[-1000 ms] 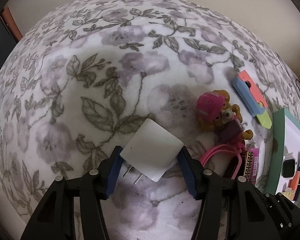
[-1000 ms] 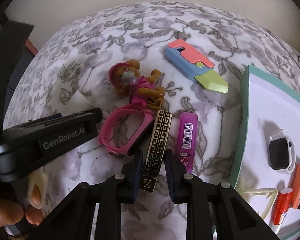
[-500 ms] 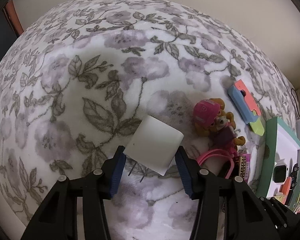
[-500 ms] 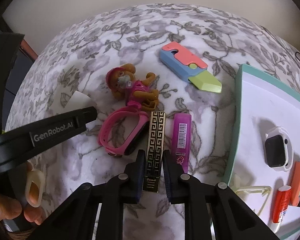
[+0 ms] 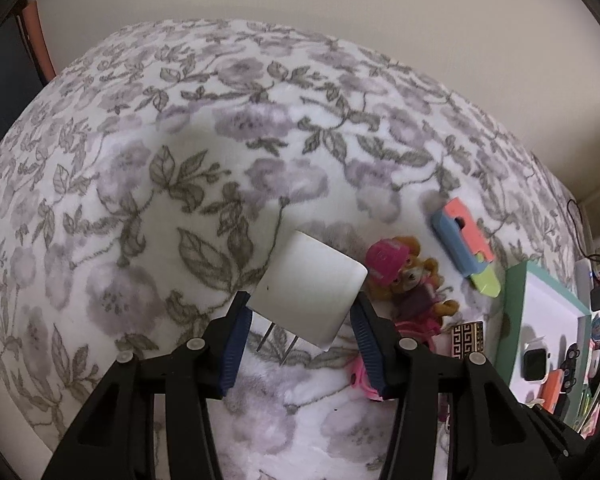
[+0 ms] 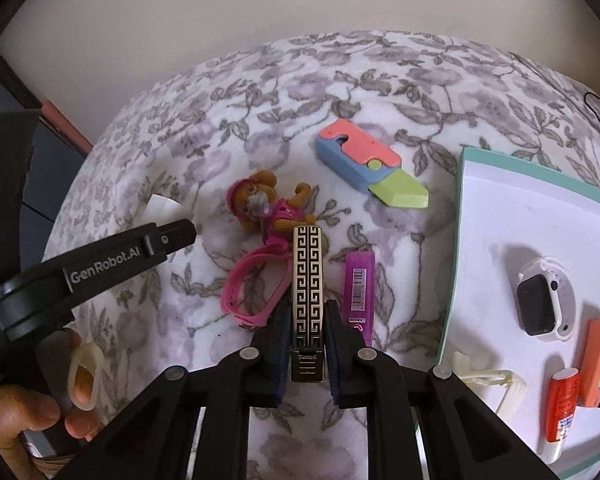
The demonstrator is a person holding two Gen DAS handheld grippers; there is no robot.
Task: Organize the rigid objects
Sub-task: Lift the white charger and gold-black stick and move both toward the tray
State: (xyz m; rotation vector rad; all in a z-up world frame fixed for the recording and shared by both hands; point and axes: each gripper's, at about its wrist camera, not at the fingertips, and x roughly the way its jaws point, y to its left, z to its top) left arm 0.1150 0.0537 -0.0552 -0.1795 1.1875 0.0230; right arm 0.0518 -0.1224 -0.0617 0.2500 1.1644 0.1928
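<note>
Left gripper (image 5: 300, 330) fingers clamp white charger (image 5: 310, 286); right gripper (image 6: 307, 336) fingers grip gold-black patterned bar (image 6: 307, 280) above floral blanket (image 6: 260, 100)

Both grippers (image 5: 300, 340) (image 6: 307, 336) are matte black with silver screws and ribbed dark-blue pads (image 5: 233, 344), one side printed "GenRobot.AI" in white.

You've got a white blanket (image 6: 380, 60) with grey-purple flowers, a black-and-gold Greek-key lighter (image 6: 307, 280), a purple highlighter (image 6: 359, 292), a pink band (image 6: 252, 284), a white charger (image 5: 312, 288), and a coral, blue and lime toy knife (image 6: 370, 164) beside a teal-rimmed white tray (image 6: 458, 240).
</note>
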